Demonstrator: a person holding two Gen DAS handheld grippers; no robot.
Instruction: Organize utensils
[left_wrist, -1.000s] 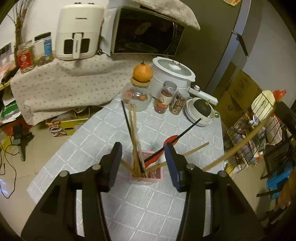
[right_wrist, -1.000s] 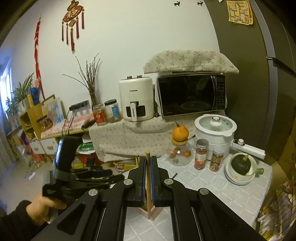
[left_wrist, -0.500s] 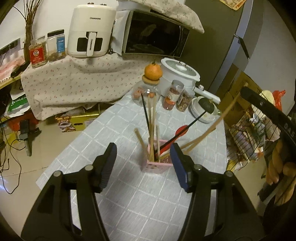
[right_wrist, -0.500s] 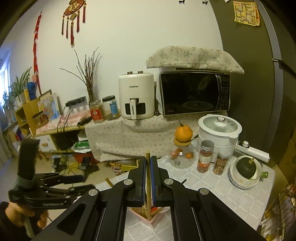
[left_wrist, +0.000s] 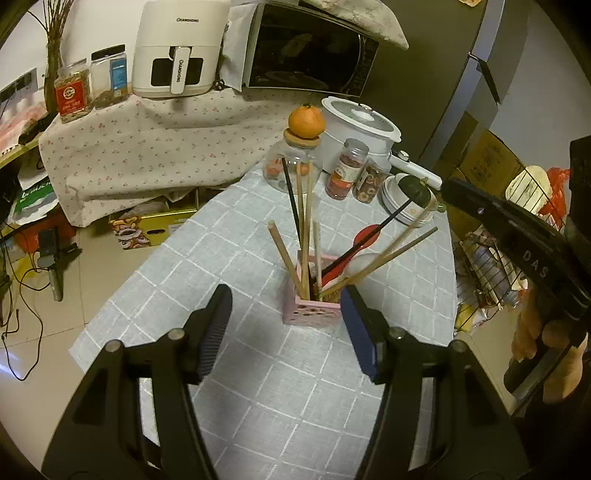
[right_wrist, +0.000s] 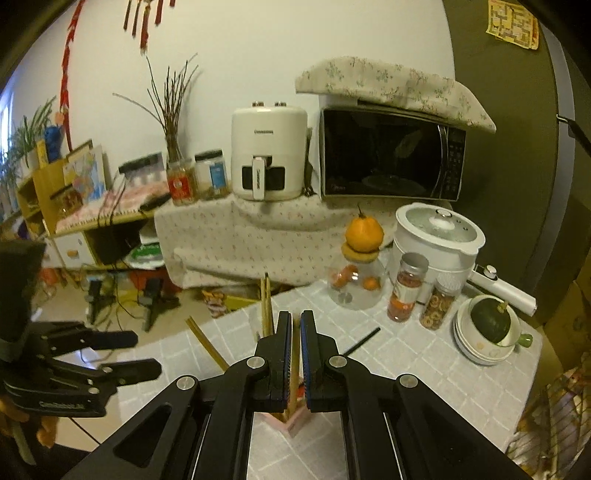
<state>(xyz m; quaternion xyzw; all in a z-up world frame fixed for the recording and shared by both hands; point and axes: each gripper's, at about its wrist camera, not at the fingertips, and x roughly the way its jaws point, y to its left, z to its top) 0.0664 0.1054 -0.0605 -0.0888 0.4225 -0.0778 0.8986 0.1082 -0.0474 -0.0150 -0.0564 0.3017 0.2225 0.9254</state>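
A pink perforated holder (left_wrist: 312, 314) stands on the checked tablecloth with several wooden chopsticks, a black chopstick (left_wrist: 291, 199), a red spoon (left_wrist: 365, 236) and a white spoon (left_wrist: 360, 262) in it. My left gripper (left_wrist: 285, 299) is open just in front of the holder, nothing between its pads. My right gripper (right_wrist: 295, 321) hangs over the holder (right_wrist: 291, 421); its jaws are opening, with a wooden chopstick (right_wrist: 294, 362) standing loosely between them, lower end in the holder. In the left wrist view a hand holds that gripper's black body (left_wrist: 517, 236) at the right edge.
At the table's far end stand a glass jar (left_wrist: 291, 170) topped by an orange, two spice jars (left_wrist: 347, 170), a white pot (left_wrist: 354, 125) and stacked bowls (left_wrist: 406, 206). A wire rack (left_wrist: 491, 273) is right of the table. Air fryer and microwave sit behind.
The right gripper sank toward the holder and its jaws parted slightly; the chopstick's top no longer sticks out above them. The left gripper opened wider and drew back from the holder.
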